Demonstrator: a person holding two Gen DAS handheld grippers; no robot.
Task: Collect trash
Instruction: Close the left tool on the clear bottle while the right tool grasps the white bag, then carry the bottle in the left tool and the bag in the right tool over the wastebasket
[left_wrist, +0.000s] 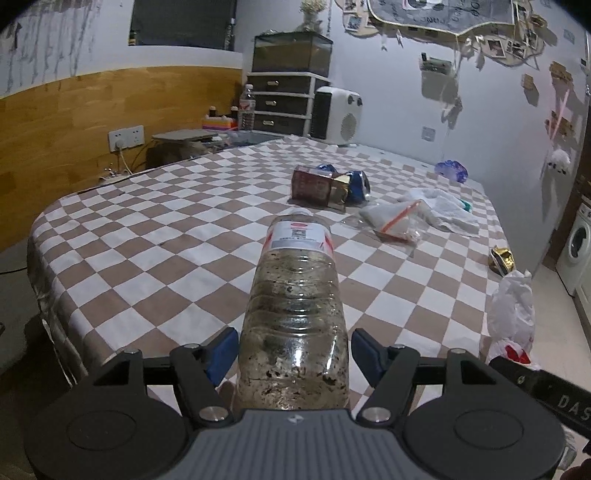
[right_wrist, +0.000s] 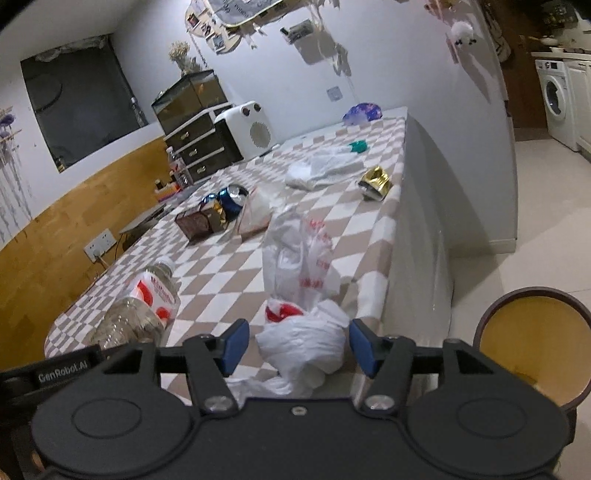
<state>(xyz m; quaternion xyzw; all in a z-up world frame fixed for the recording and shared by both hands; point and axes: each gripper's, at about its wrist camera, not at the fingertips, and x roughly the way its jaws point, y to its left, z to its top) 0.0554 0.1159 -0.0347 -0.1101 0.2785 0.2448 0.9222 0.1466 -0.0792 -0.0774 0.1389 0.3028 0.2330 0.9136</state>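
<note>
A clear plastic bottle (left_wrist: 295, 314) with a red and white label lies on the checkered table, base toward me. My left gripper (left_wrist: 293, 354) is open, its blue pads either side of the bottle's base, close to touching. The bottle also shows in the right wrist view (right_wrist: 140, 310). A white plastic bag (right_wrist: 299, 295) with red print lies near the table's front right edge. My right gripper (right_wrist: 299, 345) is open around the bag's knotted end. The bag shows at the right in the left wrist view (left_wrist: 511, 314).
On the checkered table (left_wrist: 166, 229) lie a brown box (left_wrist: 314, 184), a blue can (left_wrist: 358, 184), a zip bag (left_wrist: 391, 221), white tissue (left_wrist: 443, 210) and a gold wrapper (right_wrist: 375, 181). A round brown bin (right_wrist: 532, 343) stands on the floor at the right. Drawers and a heater stand at the back.
</note>
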